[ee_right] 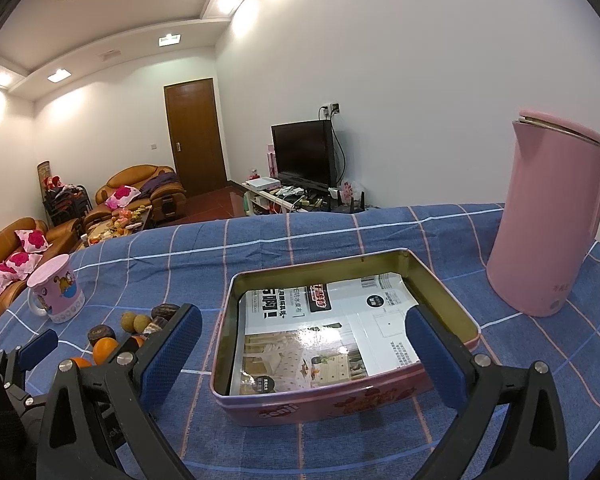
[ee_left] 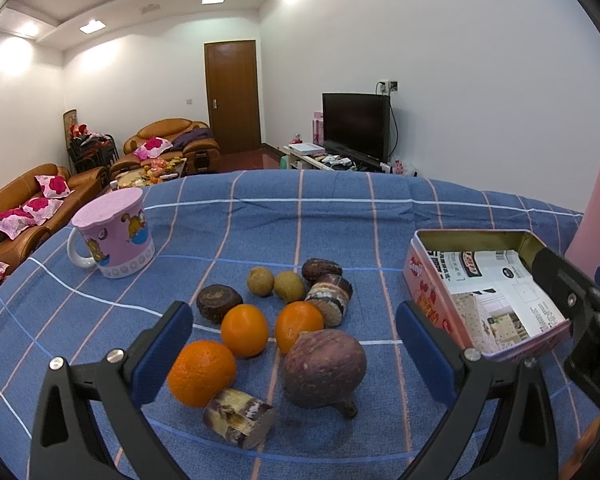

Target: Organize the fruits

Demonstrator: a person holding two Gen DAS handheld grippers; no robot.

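Note:
A pile of fruit lies on the blue checked cloth (ee_left: pixel 260 220): three oranges (ee_left: pixel 202 372), a large purple-brown fruit (ee_left: pixel 325 368), two small tan longans (ee_left: pixel 261 281), dark brown fruits (ee_left: pixel 219 303) and sugarcane pieces (ee_left: pixel 240 424). My left gripper (ee_left: pixel 296 356) is open and empty, its fingers either side of the near fruits. A pink tin box (ee_right: pixel 340 396) lined with printed paper stands to the right; it also shows in the left wrist view (ee_left: pixel 436 300). My right gripper (ee_right: pixel 300 360) is open and empty over the tin's near edge.
A pink cartoon mug (ee_left: pixel 116 236) with a lid stands at the far left of the table. A tall pink kettle (ee_right: pixel 548 220) stands at the right behind the tin. Sofas, a door and a television are beyond the table.

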